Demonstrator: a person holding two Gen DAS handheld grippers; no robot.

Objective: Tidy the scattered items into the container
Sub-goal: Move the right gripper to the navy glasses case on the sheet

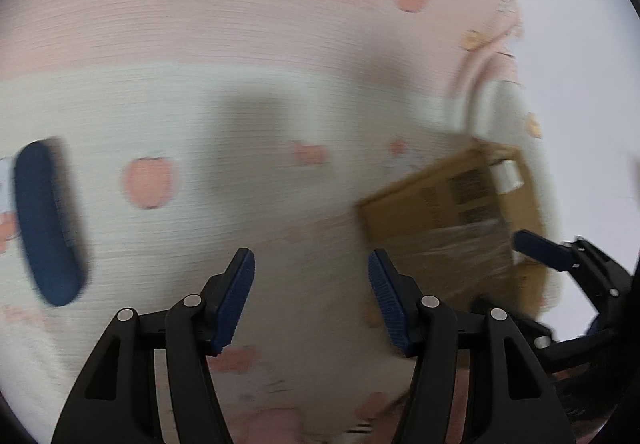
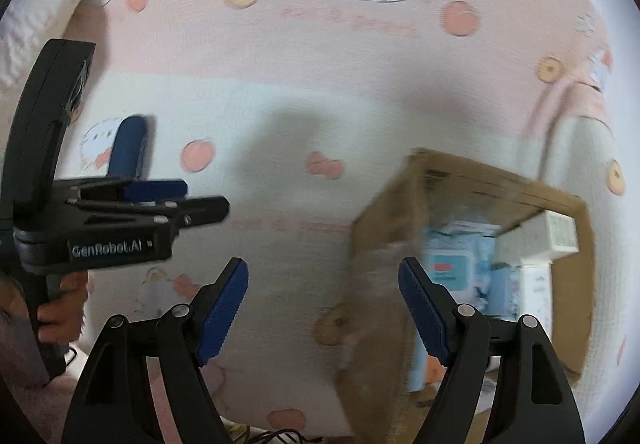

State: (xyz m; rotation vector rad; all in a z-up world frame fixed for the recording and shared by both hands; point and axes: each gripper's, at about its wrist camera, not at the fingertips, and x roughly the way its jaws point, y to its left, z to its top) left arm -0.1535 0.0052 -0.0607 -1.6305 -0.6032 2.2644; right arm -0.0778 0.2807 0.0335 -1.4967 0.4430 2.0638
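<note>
Two sets of tongs, left tongs [image 1: 311,298] and right tongs [image 2: 323,310], both spread wide and empty, one dark blue oblong item [image 1: 46,220] at left on the cartoon-print bedsheet [image 1: 240,44], one cardboard box [image 2: 472,184] lower right holding several pale blue packets [image 2: 460,264].

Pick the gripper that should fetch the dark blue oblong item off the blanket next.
Left. The left gripper is open and empty, and the dark blue item lies on its side of the blanket. The right gripper, also open and empty, hangs by the cardboard box, with the left one in between.
</note>
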